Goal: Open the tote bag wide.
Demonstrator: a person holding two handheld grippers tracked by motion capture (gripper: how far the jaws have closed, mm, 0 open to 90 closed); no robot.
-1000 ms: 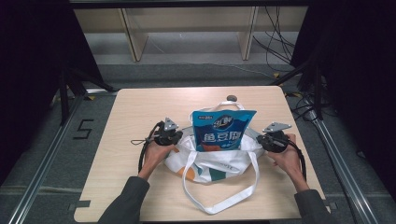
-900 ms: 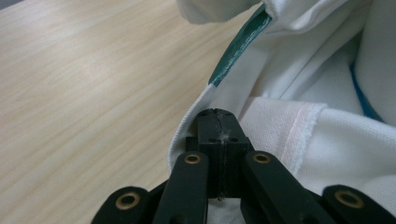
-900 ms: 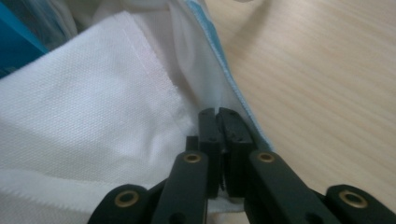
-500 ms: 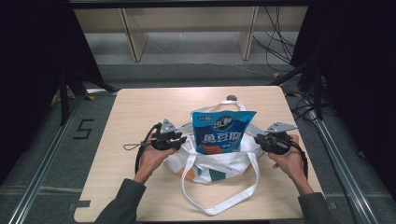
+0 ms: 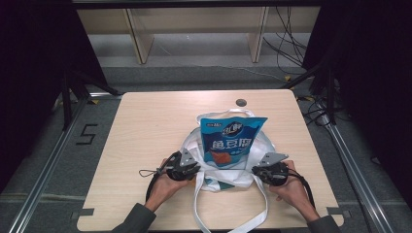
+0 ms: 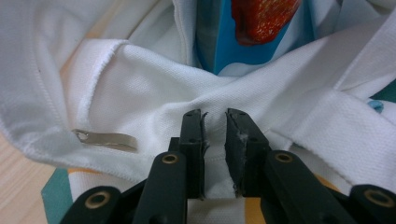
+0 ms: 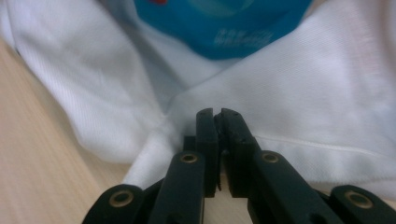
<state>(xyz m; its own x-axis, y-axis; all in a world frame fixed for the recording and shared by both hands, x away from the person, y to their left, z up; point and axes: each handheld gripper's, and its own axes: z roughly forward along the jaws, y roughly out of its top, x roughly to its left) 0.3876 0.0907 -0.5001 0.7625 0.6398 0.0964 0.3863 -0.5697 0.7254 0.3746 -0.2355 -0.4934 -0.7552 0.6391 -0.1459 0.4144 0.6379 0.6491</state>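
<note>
Pinching the white cloth tote bag, both grippers' fingers could slip, toppling the upright blue snack pouch.

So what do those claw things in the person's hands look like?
Each claw, left claw and right claw, is black with two flat, straight fingers joined by brass-coloured rivets. A grey three-cornered plate sits on top, and a black cable trails behind. The person wears dark sleeves.
</note>
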